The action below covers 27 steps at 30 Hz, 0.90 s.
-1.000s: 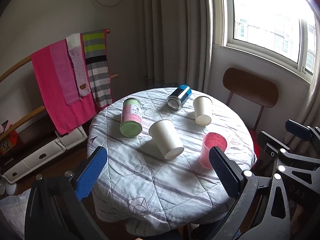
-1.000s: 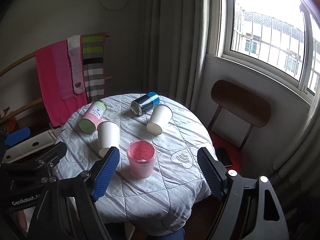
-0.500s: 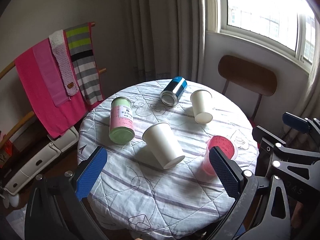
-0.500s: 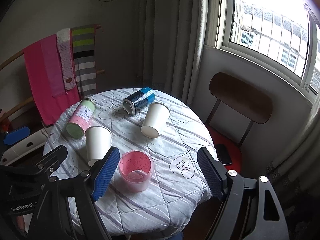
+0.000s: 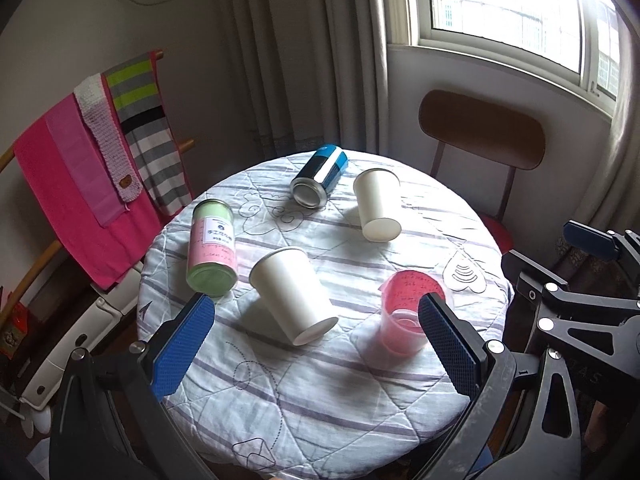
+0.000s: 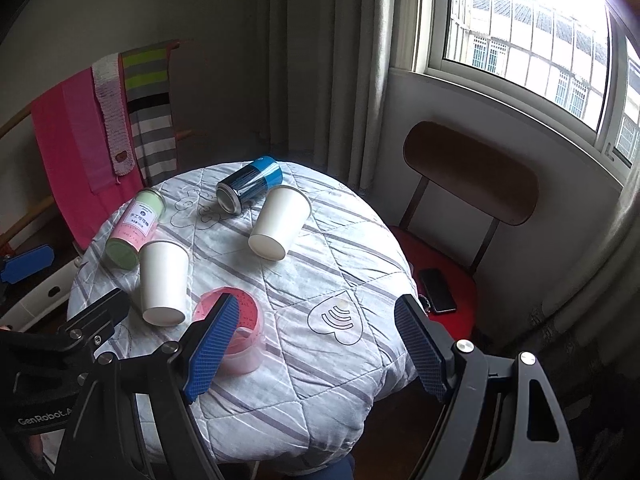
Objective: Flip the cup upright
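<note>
A round table [image 5: 328, 412] under a quilted striped cloth carries everything: two white paper cups on their sides, a tipped green-and-pink jar [image 5: 212, 248], a tipped blue can [image 5: 320, 180], and an upright pink measuring cup [image 5: 408, 312]. Both tools hover above the near edge, touching nothing. The left gripper [image 5: 316, 344] has its jaws wide apart, and the near paper cup [image 5: 292, 292] lies just beyond and between them, its base pointing toward the camera. The right gripper [image 6: 316, 348], also spread open, frames bare cloth, with the pink cup beside its left pad. The far paper cup [image 6: 280, 224] lies well apart. To do the reach well, I judge the left tool should descend squarely across the cup's wall and squeeze gently, as thin paper crushes easily.
</note>
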Motion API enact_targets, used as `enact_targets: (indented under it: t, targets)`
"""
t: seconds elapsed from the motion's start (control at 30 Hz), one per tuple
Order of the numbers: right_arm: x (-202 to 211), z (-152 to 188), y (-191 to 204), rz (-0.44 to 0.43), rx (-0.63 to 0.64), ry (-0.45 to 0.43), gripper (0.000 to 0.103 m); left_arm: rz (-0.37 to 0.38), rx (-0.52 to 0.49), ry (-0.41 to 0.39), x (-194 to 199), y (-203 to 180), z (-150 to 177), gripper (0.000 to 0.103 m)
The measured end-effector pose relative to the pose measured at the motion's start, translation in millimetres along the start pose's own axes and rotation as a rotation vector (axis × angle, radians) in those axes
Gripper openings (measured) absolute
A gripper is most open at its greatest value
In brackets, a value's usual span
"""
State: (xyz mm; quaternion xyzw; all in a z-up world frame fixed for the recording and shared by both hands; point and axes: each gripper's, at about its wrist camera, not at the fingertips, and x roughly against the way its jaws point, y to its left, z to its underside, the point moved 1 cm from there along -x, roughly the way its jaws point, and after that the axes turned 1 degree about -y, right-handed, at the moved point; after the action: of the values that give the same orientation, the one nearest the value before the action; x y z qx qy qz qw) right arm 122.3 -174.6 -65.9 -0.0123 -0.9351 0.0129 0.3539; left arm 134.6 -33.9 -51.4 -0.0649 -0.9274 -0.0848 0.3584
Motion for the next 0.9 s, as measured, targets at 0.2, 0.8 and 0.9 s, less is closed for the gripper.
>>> enact_targets:
  t: [0.2,0.8,0.9]
  targets:
    - [-5,1,-12,0.001,-0.014,0.009,0.081,-0.002,-0.011,0.008,-3,-10,-3,0.103]
    - [0,-9,7,-0.018,0.027,-0.03,0.081,-0.036,0.035,-0.061,11,15,-2,0.103]
    - [7,-11,15,-0.031,0.04,-0.068,0.081,-0.041,0.057,-0.092,21,24,1,0.103]
